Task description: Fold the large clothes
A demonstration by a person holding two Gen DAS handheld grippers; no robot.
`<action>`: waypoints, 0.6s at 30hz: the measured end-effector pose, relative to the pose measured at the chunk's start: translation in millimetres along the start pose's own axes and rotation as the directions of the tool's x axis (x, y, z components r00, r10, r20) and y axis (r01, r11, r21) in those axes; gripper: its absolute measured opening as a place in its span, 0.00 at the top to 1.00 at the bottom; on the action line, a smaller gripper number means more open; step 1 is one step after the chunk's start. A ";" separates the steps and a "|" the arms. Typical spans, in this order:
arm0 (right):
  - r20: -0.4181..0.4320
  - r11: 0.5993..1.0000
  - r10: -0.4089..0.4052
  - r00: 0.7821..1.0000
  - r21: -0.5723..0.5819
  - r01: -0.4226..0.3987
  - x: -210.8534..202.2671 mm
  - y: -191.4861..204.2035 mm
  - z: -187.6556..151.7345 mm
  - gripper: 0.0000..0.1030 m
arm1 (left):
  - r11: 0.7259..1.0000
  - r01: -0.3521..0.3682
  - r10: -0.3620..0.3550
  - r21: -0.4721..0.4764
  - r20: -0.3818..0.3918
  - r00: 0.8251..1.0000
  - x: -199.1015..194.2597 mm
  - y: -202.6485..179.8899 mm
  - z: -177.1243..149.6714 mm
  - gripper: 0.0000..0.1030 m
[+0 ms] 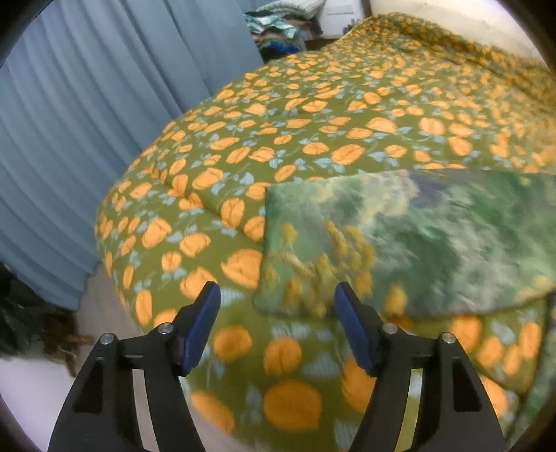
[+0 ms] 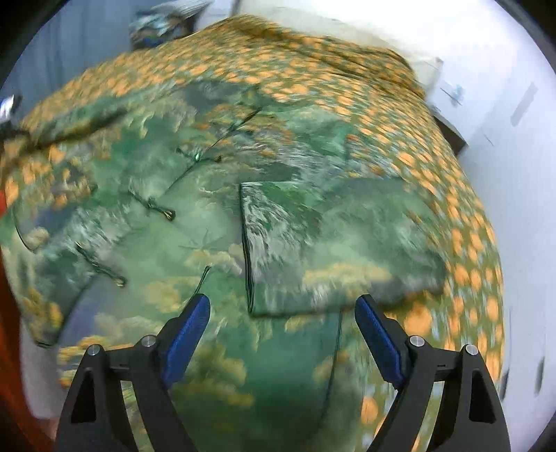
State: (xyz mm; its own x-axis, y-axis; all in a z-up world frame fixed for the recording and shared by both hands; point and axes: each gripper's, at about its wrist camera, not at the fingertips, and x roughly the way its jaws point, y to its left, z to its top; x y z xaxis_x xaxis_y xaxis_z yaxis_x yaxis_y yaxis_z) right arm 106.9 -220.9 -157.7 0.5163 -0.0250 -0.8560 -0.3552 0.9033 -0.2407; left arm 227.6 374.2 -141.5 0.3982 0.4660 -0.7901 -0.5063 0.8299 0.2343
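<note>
**Ana:** We are looking along the left gripper (image 1: 277, 295) now, and its blue-padded jaws are standing apart with nothing between them. It is released.

**Ben:** Agreed. Just ahead of that claw and off to its right, the large green garment printed with misty trees and yellow foliage (image 1: 399, 240) is lying flat. Its near corner is sitting just beyond the right-hand pad, though blur is making it hard to say whether they are touching.

**Ana:** Under the claw and stretching away ahead of it, the olive-green bedspread patterned with orange fruit and pale blue leaves (image 1: 312, 114) is covering the bed. Off to the claw's left, a grey-blue pleated curtain (image 1: 87, 121) is hanging down to the floor.

**Ben:** Far ahead, past the bed, a heap of mixed fabrics (image 1: 281, 27) is showing, too small to make out.

**Ana:** Switching to the right gripper (image 2: 282, 309). Its jaws are also gaping wide, clasping nothing, pointing down over the cloth.

**Ben:** The same green garment (image 2: 166, 243) is spreading beneath and ahead of this claw. A folded-over sleeve panel (image 2: 330, 250) is lying on top, directly in front of the open pads, its straight edge running away from the claw.

**Ana:** To the claw's left and ahead, dark green knotted loop fastenings (image 2: 156, 207) are lining the garment's front opening.

**Ben:** The bedspread (image 2: 462, 215) is framing the garment on the claw's right and beyond. The picture is smeared, so finer detail is escaping us.
</note>
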 end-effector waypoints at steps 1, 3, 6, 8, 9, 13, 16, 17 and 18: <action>-0.005 0.999 0.017 1.000 -0.035 -0.017 14.1 4.1 4.4 0.18 | 1.000 0.029 -0.029 -0.010 -0.002 1.000 -9.8 1.0 -3.6 0.30; -0.020 0.997 0.008 1.000 -0.073 -0.009 34.5 9.8 8.8 0.18 | 0.996 0.091 -0.091 -0.016 0.002 0.996 -30.7 -1.7 -11.3 0.25; -0.070 0.995 -0.059 0.996 -0.080 0.054 63.2 7.5 9.8 0.19 | 0.980 0.198 -0.198 0.009 0.018 0.980 -64.2 -17.7 -27.5 0.22; -0.081 0.999 -0.046 0.996 -0.007 0.045 62.7 -7.7 9.1 0.53 | 0.965 0.260 -0.261 0.037 0.019 0.965 -81.5 -32.3 -39.2 0.21; -0.078 0.999 -0.021 0.997 0.048 0.025 56.0 -19.4 9.2 0.66 | 0.953 0.295 -0.297 0.062 0.015 0.955 -91.4 -43.7 -45.7 0.21; 0.028 0.967 -0.062 0.998 0.247 0.054 -0.7 -81.6 7.3 0.87 | 0.916 0.377 -0.380 0.138 -0.007 0.925 -114.5 -84.5 -64.5 0.21; 0.091 0.911 -0.116 0.989 0.407 0.069 -47.7 -144.8 -6.0 0.88 | 0.883 0.427 -0.431 0.196 -0.024 0.902 -129.7 -116.5 -76.5 0.21; 0.100 0.887 -0.144 0.984 0.455 0.084 -62.6 -167.9 -13.5 0.88 | 0.872 0.440 -0.445 0.216 -0.026 0.895 -134.6 -125.7 -79.7 0.21; 0.102 0.861 -0.179 0.979 0.497 0.105 -76.3 -189.2 -21.2 0.88 | 0.861 0.450 -0.456 0.237 -0.029 0.889 -139.5 -136.2 -82.8 0.21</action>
State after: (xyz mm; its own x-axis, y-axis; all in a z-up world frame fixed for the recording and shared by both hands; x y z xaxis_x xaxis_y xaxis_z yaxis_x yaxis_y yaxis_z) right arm 118.2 -399.0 -56.5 0.6485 -0.1421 -0.7478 0.1355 0.9883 -0.0703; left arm 177.6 170.8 -110.1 0.5629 0.0268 -0.8261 -0.0753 0.9970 -0.0190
